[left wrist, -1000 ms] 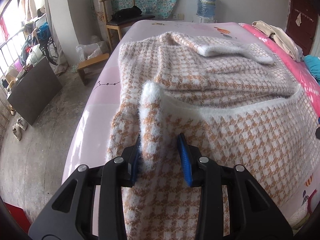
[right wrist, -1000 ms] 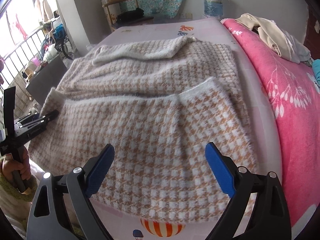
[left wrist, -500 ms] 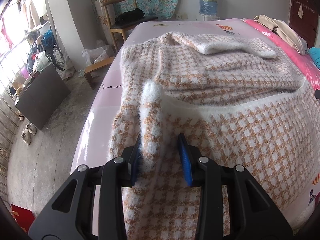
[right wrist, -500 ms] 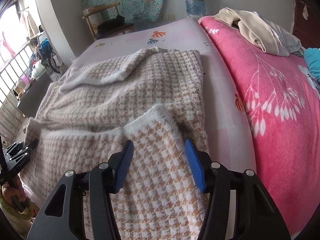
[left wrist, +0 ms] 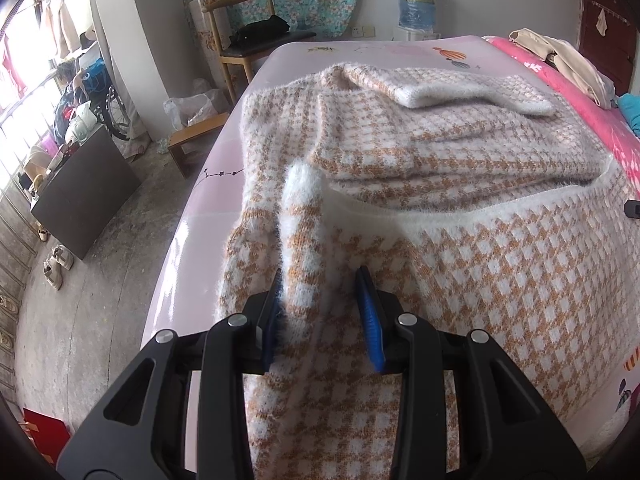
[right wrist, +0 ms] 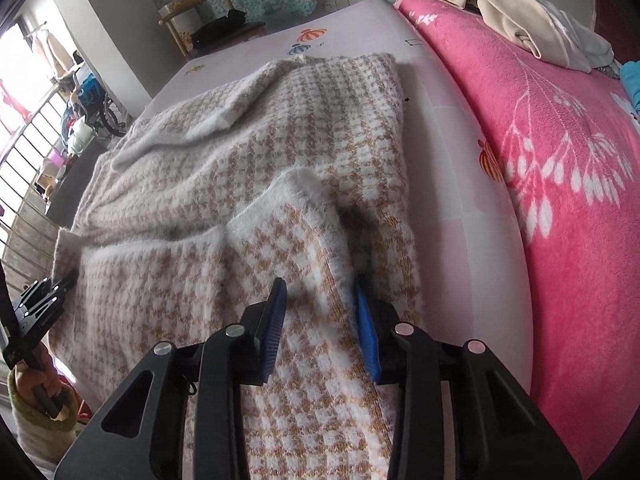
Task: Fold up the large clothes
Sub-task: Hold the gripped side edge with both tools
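A large fuzzy knitted garment [left wrist: 460, 240] in a white and tan houndstooth pattern is spread over the pale pink sheet [right wrist: 452, 168] of the bed. Its near hem has been doubled back over the body, so that a fluffy white ribbed edge runs across the middle. At the far end a sleeve [left wrist: 452, 90] with a white cuff is laid across the upper part. The weave looks coarser and brighter on the turned-up layer, finer and duller on the layer beneath.

The left gripper [left wrist: 322, 312] is clamped on a raised ridge of the fabric at the left corner of the folded hem, with the blue pads pressed against both sides. The right gripper [right wrist: 320, 320] is set over the right corner of the same hem; its jaws have just been closing, and the bunched cloth is now pinched between them. A pink floral blanket [right wrist: 560, 200] is seen beside the garment, to its right.
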The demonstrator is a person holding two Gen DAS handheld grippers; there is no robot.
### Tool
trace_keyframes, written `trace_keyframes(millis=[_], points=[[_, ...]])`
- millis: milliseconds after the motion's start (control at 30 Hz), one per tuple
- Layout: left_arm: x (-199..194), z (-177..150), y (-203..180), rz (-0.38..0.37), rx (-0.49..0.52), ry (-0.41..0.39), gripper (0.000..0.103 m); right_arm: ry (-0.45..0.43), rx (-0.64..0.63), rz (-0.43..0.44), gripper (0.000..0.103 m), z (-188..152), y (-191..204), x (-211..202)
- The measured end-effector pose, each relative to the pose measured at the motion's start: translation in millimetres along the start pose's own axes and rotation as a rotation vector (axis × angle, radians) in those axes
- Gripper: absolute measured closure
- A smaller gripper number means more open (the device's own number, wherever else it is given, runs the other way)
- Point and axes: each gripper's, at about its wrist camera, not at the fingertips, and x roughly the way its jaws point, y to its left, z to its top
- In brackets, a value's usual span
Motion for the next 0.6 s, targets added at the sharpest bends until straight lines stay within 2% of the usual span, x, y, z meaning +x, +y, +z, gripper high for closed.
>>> trace_keyframes(millis=[100, 600], points=[[0.1, -0.1, 0.1, -0.001, 0.0, 0.0, 0.069, 0.001, -0.04, -0.053, 0.074, 0.0, 6.5, 1.7], [1.1, -0.2, 0.8, -0.002, -0.001, 0.002, 0.069, -0.007, -0.104, -0.143, 0.074, 10.5, 20.7, 15.0]])
